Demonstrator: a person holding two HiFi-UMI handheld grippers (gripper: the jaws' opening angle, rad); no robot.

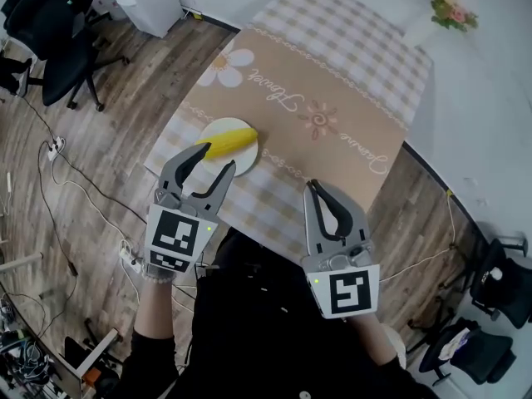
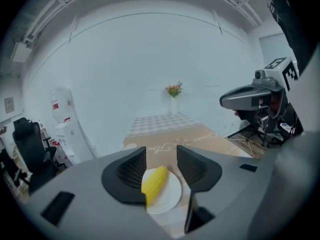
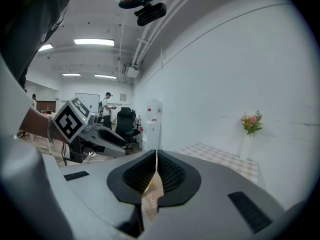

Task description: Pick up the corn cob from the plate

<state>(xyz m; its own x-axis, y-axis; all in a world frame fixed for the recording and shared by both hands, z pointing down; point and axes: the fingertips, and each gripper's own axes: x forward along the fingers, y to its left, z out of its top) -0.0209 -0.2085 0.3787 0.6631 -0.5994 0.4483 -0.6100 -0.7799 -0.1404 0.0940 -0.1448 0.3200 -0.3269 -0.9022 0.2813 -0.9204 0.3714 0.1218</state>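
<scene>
Wood floor [image 1: 108, 140], white wall [image 2: 150, 49] — black office chairs [image 1: 62, 48] at left.

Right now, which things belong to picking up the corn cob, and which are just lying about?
Job: corn cob, plate, left gripper (open, aimed at the cob).
Lying about: flowers, office chair, floor cables, right gripper (shut, empty).

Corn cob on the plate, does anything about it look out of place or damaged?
Nothing stands out: the yellow corn cob lies whole on the round white plate, which sits flat on the checked tablecloth; nothing spilled.
</scene>
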